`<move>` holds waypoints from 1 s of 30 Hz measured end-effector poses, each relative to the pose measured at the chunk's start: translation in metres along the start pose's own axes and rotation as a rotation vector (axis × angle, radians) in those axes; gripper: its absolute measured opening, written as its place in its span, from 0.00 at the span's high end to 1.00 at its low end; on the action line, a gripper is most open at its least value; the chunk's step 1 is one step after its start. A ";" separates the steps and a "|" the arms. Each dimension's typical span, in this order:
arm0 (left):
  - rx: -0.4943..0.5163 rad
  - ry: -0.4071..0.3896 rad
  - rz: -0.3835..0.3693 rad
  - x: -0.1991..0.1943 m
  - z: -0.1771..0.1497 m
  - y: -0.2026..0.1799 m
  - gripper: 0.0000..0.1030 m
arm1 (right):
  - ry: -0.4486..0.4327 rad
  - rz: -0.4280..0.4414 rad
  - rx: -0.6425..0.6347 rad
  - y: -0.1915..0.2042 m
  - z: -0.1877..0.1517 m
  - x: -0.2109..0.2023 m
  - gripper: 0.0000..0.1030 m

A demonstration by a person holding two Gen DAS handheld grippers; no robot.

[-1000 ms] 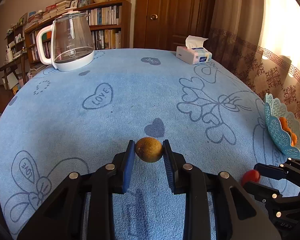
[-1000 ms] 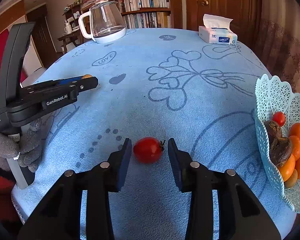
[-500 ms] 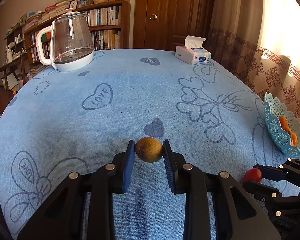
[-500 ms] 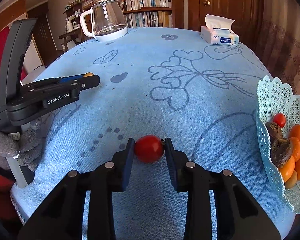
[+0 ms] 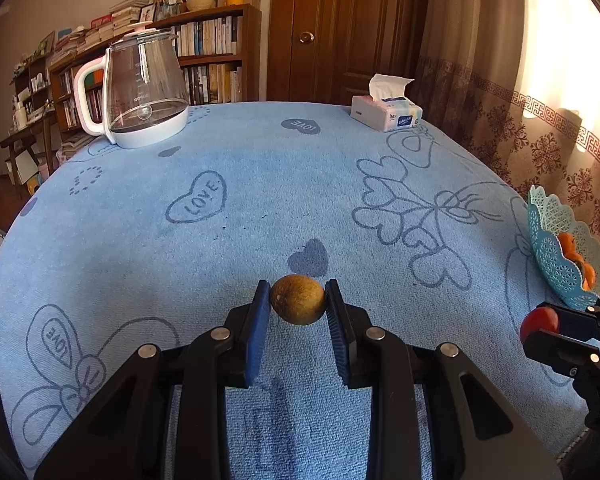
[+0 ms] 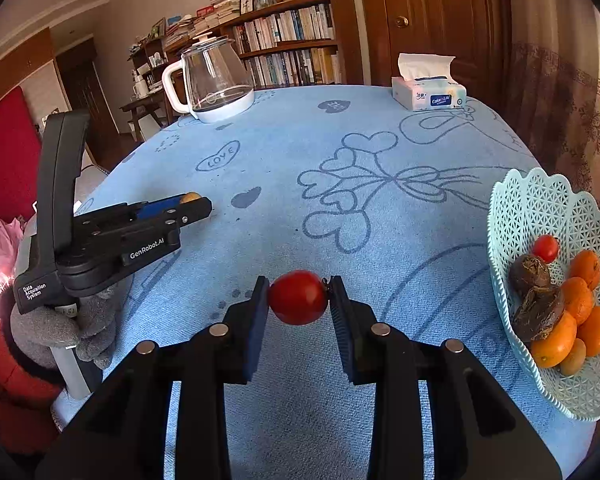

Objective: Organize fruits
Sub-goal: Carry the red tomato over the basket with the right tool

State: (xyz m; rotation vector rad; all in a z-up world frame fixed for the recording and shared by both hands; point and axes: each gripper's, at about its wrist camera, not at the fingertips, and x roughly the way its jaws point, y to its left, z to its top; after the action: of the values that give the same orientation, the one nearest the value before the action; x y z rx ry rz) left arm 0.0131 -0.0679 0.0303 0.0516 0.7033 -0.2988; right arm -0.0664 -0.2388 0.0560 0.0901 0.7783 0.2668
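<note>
The left gripper [image 5: 298, 300] was clamped on a brownish fruit [image 5: 298, 299] above the blue tablecloth [image 5: 260, 200]. The right gripper [image 6: 299, 298], its jaws having just closed, pinched a red tomato [image 6: 298, 297]; the basket [image 6: 540, 200] of fruit sat to its right.

A glass kettle [image 5: 142, 90] stood far ahead and to the left on the blue cloth [image 5: 260, 200]. A tissue box [image 5: 386, 114] sat far ahead to the right. Beyond them rose a bookshelf [image 6: 292, 44] and a door [image 5: 340, 28].
</note>
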 end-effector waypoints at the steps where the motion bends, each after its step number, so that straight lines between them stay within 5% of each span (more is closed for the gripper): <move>1: 0.003 -0.002 0.001 0.000 0.000 -0.001 0.72 | -0.010 0.006 0.014 -0.002 0.002 -0.003 0.69; 30: 0.030 -0.018 0.023 -0.003 -0.001 -0.004 0.72 | -0.317 -0.078 0.275 -0.083 0.024 -0.117 0.69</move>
State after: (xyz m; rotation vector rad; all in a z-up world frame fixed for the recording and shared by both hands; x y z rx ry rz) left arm 0.0089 -0.0711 0.0314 0.0856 0.6795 -0.2879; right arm -0.1118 -0.3497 0.1384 0.3519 0.4979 0.0665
